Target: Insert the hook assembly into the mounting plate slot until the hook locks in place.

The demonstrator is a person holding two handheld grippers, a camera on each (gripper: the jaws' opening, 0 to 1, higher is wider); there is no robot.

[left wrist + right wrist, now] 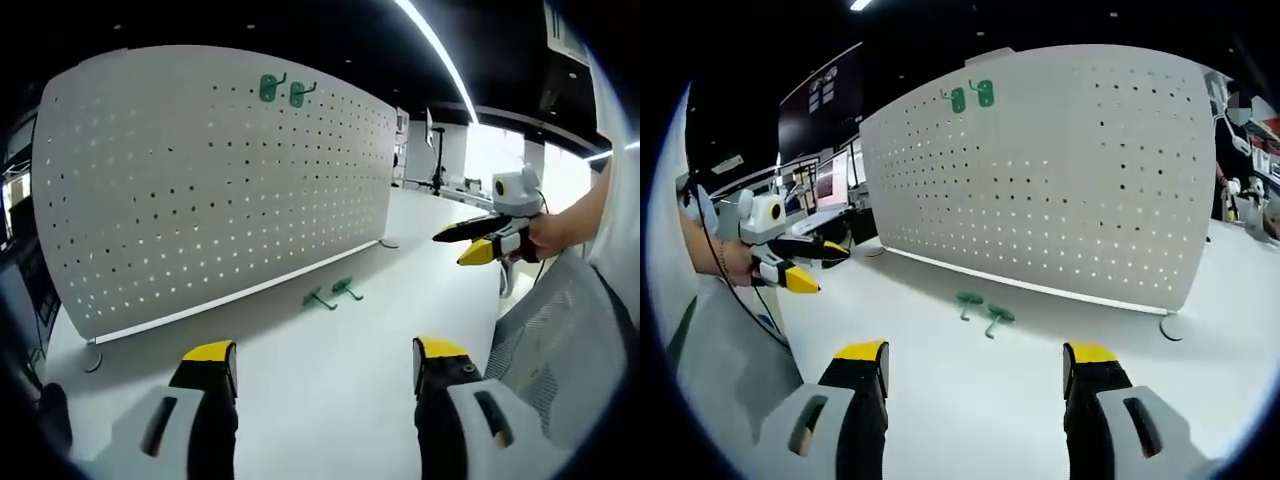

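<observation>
A white pegboard (210, 180) stands upright on the white table (330, 400). Two green hooks (283, 90) hang side by side near the pegboard's top edge. Two more green hooks (332, 294) lie loose on the table just in front of the pegboard's foot, close together. The left gripper (325, 362) and right gripper (975, 360) are both well short of the pegboard, jaws spread wide, holding nothing.

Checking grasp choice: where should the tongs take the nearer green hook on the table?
Probably across the hook's thin stem, from above. It lies flat on the table, its round base toward the pegboard, so the stem looks like the narrowest part.
</observation>
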